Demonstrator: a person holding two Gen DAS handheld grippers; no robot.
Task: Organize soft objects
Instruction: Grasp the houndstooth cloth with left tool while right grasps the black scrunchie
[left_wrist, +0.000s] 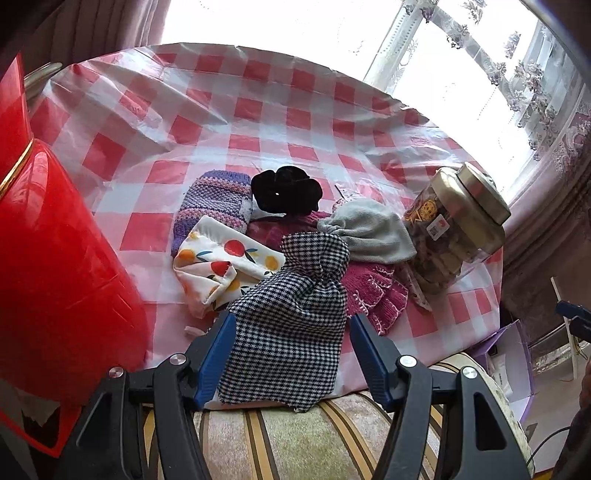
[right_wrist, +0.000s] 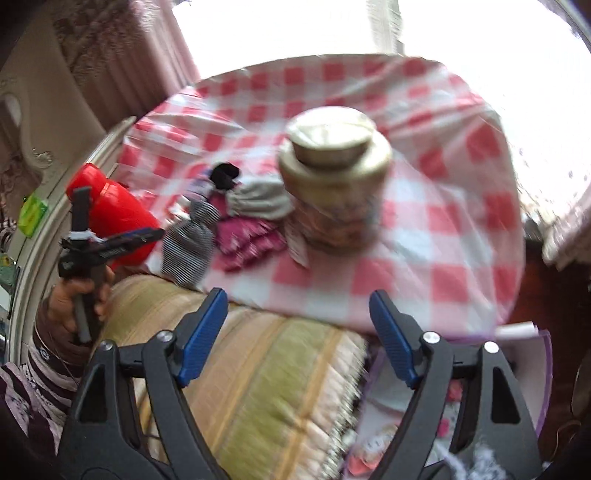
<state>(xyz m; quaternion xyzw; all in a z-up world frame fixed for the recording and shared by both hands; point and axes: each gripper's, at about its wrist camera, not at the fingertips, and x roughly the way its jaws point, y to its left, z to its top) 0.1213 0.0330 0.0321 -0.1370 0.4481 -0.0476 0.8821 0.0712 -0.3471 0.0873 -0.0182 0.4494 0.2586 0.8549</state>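
A pile of soft things lies on the red-checked tablecloth (left_wrist: 258, 110): a houndstooth cloth (left_wrist: 291, 314), a fruit-print pouch (left_wrist: 221, 262), a purple knit piece (left_wrist: 214, 203), a black scrunchie (left_wrist: 286, 190), a grey cloth (left_wrist: 369, 230) and a magenta knit (left_wrist: 373, 291). My left gripper (left_wrist: 291, 325) is open, its blue fingers either side of the houndstooth cloth at the table's near edge. My right gripper (right_wrist: 299, 299) is open and empty, off the table edge in front of the jar. The pile (right_wrist: 236, 218) is blurred in the right wrist view.
A clear jar with a gold lid (left_wrist: 454, 229) stands right of the pile, also in the right wrist view (right_wrist: 332, 177). A big red container (left_wrist: 55, 258) stands at the left. A striped cushion (left_wrist: 295, 435) lies below the table edge. A purple bag (left_wrist: 509, 362) sits low right.
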